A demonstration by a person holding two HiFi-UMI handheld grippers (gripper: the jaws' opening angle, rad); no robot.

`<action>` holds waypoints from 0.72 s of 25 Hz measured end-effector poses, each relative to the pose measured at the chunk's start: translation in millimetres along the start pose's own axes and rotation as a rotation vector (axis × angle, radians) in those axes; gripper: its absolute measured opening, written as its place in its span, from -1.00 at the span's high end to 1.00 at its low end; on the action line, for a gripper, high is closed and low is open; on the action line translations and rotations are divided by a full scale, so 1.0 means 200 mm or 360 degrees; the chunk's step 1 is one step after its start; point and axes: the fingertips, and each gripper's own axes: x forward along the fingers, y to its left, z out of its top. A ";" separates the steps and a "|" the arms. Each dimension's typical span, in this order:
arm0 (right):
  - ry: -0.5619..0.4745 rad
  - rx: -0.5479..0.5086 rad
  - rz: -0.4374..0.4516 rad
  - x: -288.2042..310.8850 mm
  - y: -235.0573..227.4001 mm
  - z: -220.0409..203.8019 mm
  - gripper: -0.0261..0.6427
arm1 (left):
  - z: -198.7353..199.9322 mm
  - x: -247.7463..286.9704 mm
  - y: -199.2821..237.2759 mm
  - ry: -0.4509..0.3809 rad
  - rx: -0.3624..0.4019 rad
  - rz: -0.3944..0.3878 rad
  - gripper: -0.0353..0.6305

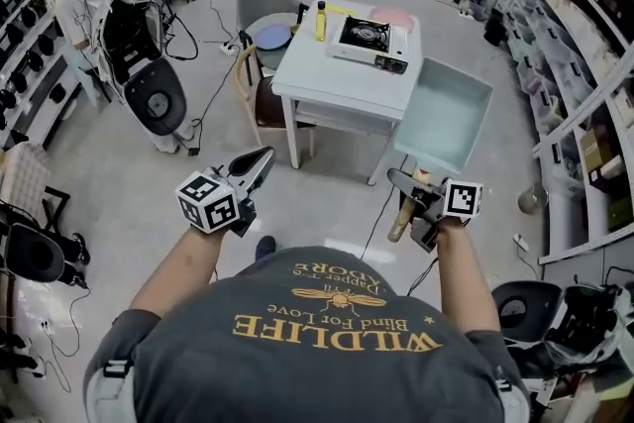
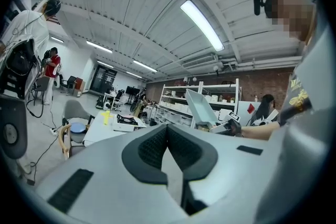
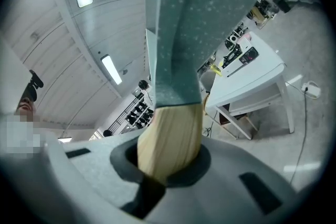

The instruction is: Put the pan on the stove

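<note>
The right gripper (image 1: 414,196) clamps the wooden handle of the pale teal square pan (image 1: 443,114), which points ahead at the black portable stove (image 1: 365,36), well apart; the left gripper (image 1: 260,164) is closed and empty.

Before us the worktop (image 1: 337,84), on it the stove (image 1: 369,39) at the far right, a bottle (image 1: 320,20) left of the stove, a chair (image 1: 265,102) at the worktop's left side, the pan (image 1: 441,119) in our right claw (image 1: 404,185), right of the worktop.
</note>
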 end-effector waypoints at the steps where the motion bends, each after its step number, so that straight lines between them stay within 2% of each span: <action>1: -0.0005 0.0002 -0.0015 0.02 -0.02 0.02 0.83 | -0.01 0.02 0.04 -0.0001 -0.0006 -0.0009 0.90; 7: -0.0041 -0.0057 -0.0105 0.34 -0.12 0.22 0.85 | 0.09 0.18 0.43 -0.0025 -0.0032 -0.0139 0.90; 12: -0.0102 -0.0017 -0.0210 0.73 -0.26 0.47 0.85 | 0.24 0.38 0.92 0.0002 -0.0041 -0.0264 0.90; 18: -0.0174 -0.0020 -0.0294 1.16 -0.40 0.79 0.85 | 0.48 0.57 1.48 0.0017 0.0011 -0.0359 0.90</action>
